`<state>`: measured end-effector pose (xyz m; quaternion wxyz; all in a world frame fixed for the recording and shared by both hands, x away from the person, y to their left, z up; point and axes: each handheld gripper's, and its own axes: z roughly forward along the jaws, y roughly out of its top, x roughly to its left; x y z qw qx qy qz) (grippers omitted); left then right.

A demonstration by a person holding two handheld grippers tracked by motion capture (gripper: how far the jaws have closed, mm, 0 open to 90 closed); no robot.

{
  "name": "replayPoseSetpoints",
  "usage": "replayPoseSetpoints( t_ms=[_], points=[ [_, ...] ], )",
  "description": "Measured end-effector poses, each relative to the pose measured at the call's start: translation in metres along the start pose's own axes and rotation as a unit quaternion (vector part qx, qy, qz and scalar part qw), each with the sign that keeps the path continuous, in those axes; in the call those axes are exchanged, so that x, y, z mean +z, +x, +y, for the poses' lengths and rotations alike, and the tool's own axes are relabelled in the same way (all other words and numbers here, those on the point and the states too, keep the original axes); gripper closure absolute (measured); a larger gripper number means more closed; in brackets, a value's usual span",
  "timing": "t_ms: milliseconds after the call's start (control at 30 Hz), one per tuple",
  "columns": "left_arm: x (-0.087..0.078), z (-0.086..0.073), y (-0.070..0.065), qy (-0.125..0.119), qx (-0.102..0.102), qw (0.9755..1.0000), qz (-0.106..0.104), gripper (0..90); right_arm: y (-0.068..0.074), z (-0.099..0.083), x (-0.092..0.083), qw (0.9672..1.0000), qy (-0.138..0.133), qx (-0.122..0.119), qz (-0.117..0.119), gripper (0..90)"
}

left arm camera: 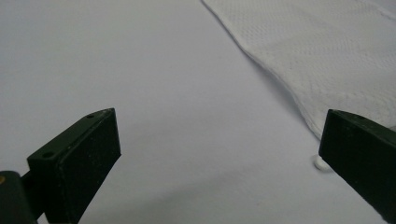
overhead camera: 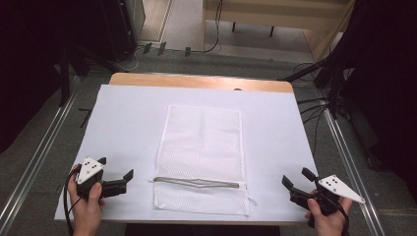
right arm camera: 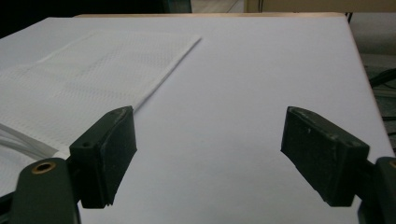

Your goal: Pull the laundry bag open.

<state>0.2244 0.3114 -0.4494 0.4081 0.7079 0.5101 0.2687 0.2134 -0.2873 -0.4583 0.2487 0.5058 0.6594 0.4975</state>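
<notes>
A white mesh bag (overhead camera: 204, 147) lies flat in the middle of the white sheet, its grey zipper (overhead camera: 196, 182) running across near the front end. My left gripper (overhead camera: 117, 167) rests on the sheet to the bag's left, jaws open with nothing between them. In the left gripper view the open gripper (left arm camera: 219, 135) faces bare sheet, with the bag's edge (left arm camera: 327, 51) running up the right side. My right gripper (overhead camera: 296, 176) stands open at the bag's right, apart from it. In the right gripper view the gripper (right arm camera: 210, 126) looks along the sheet with the bag (right arm camera: 93, 70) at the left.
The white sheet (overhead camera: 128, 123) covers most of the wooden table (overhead camera: 196, 81). Metal rails (overhead camera: 39, 157) run along the floor on both sides. Cables (overhead camera: 314, 105) and dark stands sit off the table's right and far corners.
</notes>
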Motion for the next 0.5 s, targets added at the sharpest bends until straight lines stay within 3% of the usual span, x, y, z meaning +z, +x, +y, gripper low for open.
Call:
replayPoseSetpoints(
  t_ms=[233,500],
  points=[
    [-0.002,-0.001,0.005,-0.006,-0.004,1.0,0.002,0.0,-0.013,-0.003,-0.002,0.9999,-0.003,0.009,-0.014,19.8],
    [-0.002,-0.001,0.006,-0.005,-0.005,1.0,0.003,0.0,-0.012,-0.005,0.0,0.9999,0.004,0.004,-0.014,19.8]
  ],
)
